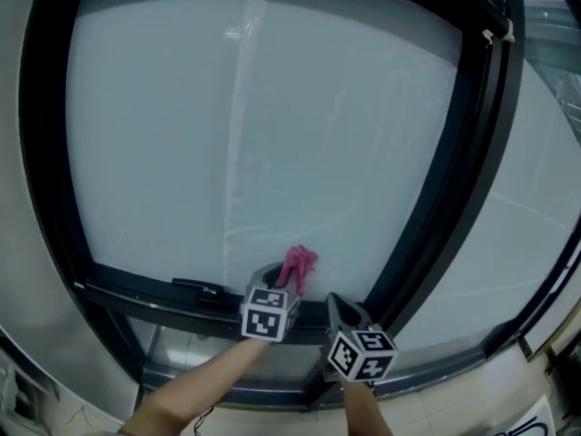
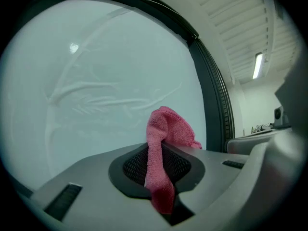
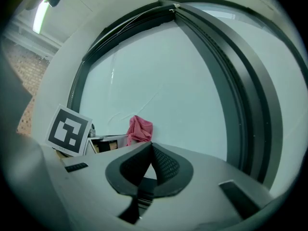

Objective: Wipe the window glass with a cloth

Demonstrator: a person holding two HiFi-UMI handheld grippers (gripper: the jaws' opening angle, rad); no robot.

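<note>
A large pane of frosted window glass (image 1: 254, 125) fills the head view inside a black frame (image 1: 54, 180). My left gripper (image 1: 283, 282) is shut on a pink cloth (image 1: 298, 266), which pokes out of the jaws and sits against the lower part of the glass. In the left gripper view the pink cloth (image 2: 161, 153) runs up between the closed jaws with the glass (image 2: 106, 71) right behind it. My right gripper (image 1: 338, 309) hangs just to the right, lower, shut with nothing in it. From the right gripper view I see the cloth (image 3: 139, 128) and the left gripper's marker cube (image 3: 70, 130).
A thick black mullion (image 1: 454, 180) runs diagonally at the right of the pane, with a second pane (image 1: 536, 207) beyond it. A black sill rail with a handle (image 1: 195, 288) lies under the glass. Faint wipe streaks (image 2: 96, 97) show on the glass.
</note>
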